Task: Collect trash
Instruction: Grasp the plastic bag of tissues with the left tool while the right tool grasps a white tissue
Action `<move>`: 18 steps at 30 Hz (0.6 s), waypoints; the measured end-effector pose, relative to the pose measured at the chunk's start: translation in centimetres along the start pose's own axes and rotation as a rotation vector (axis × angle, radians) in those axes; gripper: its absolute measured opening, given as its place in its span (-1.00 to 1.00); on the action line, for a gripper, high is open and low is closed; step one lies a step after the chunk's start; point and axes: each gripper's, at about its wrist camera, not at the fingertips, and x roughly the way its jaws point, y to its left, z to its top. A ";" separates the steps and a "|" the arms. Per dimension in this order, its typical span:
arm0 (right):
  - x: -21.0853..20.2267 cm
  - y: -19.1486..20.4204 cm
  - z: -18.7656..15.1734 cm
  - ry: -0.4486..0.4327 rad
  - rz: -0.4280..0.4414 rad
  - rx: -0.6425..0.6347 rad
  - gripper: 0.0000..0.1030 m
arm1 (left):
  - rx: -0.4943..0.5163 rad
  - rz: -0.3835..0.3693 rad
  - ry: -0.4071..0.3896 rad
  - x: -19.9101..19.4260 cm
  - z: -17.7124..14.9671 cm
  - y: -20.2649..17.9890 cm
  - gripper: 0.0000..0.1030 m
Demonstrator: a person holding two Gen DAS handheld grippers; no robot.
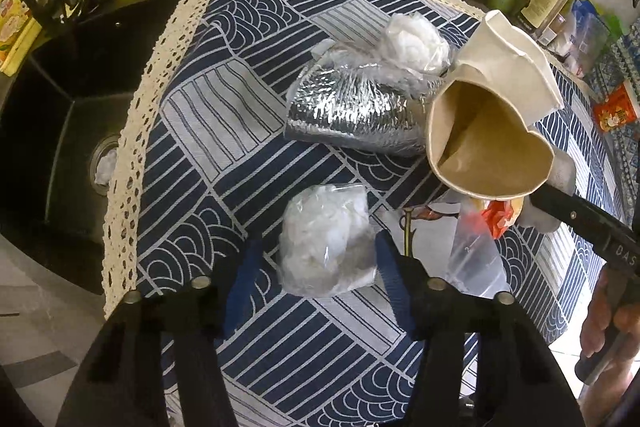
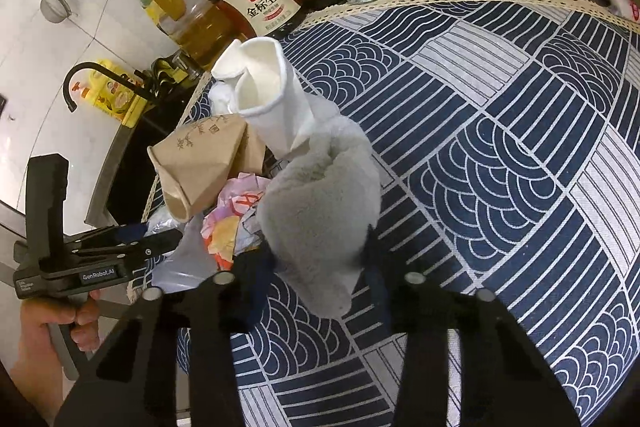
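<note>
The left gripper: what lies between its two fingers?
In the left wrist view, a crumpled clear plastic bag lies on the tablecloth between the left gripper fingers.

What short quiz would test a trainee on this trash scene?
1. True or false: the foil bag lies in the sink.
2. What sits between the left gripper's fingers? A) clear bag B) bottle C) sponge
3. Fill in: the right gripper is shut on a grey ____.
Key: 1 false; 2 A; 3 cloth.
</note>
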 end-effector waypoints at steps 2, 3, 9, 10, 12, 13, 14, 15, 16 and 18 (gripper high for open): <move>-0.1 0.0 0.0 -0.003 0.000 -0.006 -0.35 | 0.001 -0.003 -0.001 0.1 0.0 -0.1 -0.06; -0.2 0.0 -0.1 -0.004 -0.001 -0.013 -0.39 | 0.003 -0.004 -0.003 0.1 0.0 -0.2 -0.07; -1.3 -0.6 -0.9 -0.018 0.008 0.009 -0.44 | -0.005 -0.012 -0.021 -0.5 0.3 -0.3 -0.09; -1.5 -0.6 -1.2 -0.018 0.006 0.007 -0.45 | -0.003 -0.012 -0.024 -0.6 0.3 -0.4 -0.09; -1.9 -0.5 -1.6 -0.012 0.008 0.006 -0.45 | -0.002 -0.016 -0.030 -1.0 0.3 -0.4 -0.09; -2.2 -0.4 -1.8 -0.011 0.007 0.006 -0.45 | -0.001 -0.018 -0.032 -1.2 0.2 -0.4 -0.09; -2.5 -0.4 -2.0 -0.012 0.004 0.003 -0.45 | 0.001 -0.017 -0.033 -1.2 0.2 -0.5 -0.09; -2.7 -0.3 -2.2 -0.014 -0.001 0.000 -0.46 | 0.009 -0.015 -0.034 -1.5 0.1 -0.5 -0.09; -3.1 -0.2 -2.5 -0.017 -0.013 -0.002 -0.46 | 0.015 -0.012 -0.037 -1.8 0.1 -0.5 -0.09; -3.7 0.1 -2.9 -0.023 -0.026 -0.001 -0.46 | 0.013 -0.017 -0.053 -2.7 0.0 -0.1 -0.09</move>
